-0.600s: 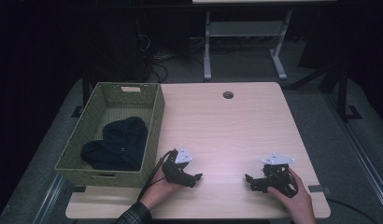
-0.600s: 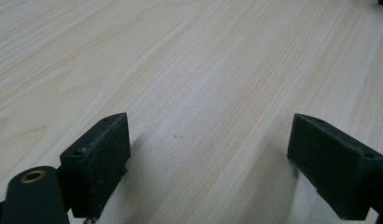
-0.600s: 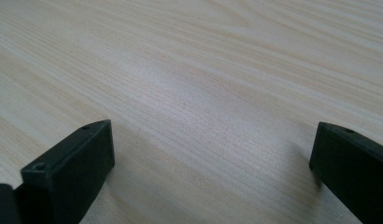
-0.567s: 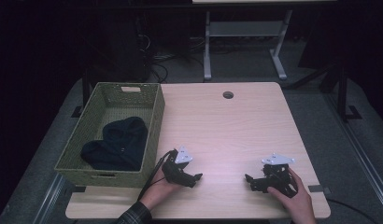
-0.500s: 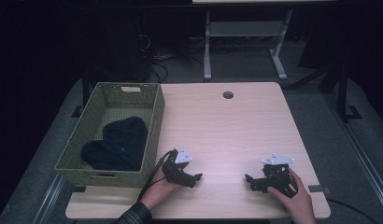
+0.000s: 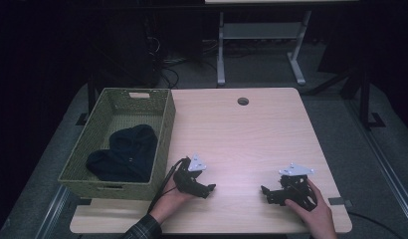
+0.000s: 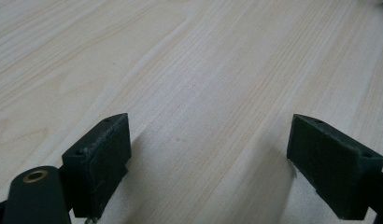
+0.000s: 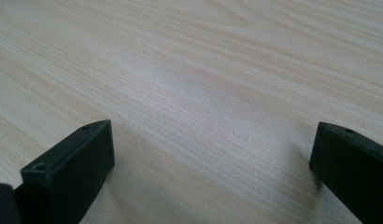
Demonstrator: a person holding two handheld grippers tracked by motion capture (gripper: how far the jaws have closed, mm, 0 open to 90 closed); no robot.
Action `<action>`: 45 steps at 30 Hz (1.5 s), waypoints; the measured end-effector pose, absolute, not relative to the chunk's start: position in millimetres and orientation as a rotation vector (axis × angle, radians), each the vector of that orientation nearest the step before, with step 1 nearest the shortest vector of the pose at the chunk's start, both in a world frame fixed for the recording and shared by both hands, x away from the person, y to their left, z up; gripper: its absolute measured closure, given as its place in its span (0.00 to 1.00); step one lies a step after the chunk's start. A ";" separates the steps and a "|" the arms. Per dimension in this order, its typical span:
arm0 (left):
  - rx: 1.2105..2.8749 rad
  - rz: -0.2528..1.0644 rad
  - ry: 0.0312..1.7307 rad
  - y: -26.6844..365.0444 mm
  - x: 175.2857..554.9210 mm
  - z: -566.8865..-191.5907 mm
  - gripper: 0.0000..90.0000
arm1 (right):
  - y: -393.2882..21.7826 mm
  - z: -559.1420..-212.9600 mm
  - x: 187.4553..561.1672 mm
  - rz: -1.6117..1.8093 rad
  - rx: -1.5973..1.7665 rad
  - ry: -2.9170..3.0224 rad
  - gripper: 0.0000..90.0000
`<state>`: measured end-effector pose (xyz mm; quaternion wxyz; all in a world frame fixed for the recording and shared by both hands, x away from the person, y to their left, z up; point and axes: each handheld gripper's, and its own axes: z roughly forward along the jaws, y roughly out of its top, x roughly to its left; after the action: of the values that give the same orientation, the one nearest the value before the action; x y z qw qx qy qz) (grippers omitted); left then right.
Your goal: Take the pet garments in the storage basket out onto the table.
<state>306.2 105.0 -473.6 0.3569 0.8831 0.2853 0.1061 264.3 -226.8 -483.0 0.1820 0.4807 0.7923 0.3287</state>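
Evidently a resting step: left tool (image 6: 210,189) and right tool (image 6: 264,191) lie released on the table (image 6: 252,134), grasping nothing. Dark cloth (image 6: 123,154) sits in the basket (image 6: 163,130); next likely reaching there.

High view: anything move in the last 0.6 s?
No visible change. Left gripper and right gripper rest on the table, open with nothing between the fingers. The dark cloth lies in the green basket as before.
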 end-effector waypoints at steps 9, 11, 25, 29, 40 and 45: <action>2.252 0.220 0.755 106.5 307.8 -468.3 0.15 | -226.8 -483.0 264.3 0.928 1.356 2.237 0.00; 2.259 0.224 0.751 106.4 308.2 -466.8 0.15 | -226.8 -483.0 264.3 0.928 1.356 2.237 0.00; 2.236 0.214 0.737 105.3 308.9 -455.4 0.15 | -226.9 -483.0 264.4 0.928 1.356 2.237 0.00; 2.242 0.222 0.730 105.7 309.3 -452.2 0.15 | -226.8 -483.0 264.3 0.928 1.356 2.236 0.00; 2.255 0.244 0.713 105.8 311.5 -444.5 0.15 | -226.9 -483.0 264.3 0.928 1.356 2.237 0.00; 2.243 0.251 0.725 107.1 313.2 -439.1 0.15 | -226.9 -483.0 264.3 0.928 1.356 2.237 0.00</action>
<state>313.2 107.1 -439.1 0.3762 0.8767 0.2833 0.0979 264.3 -226.9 -483.0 0.1820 0.4804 0.7925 0.3286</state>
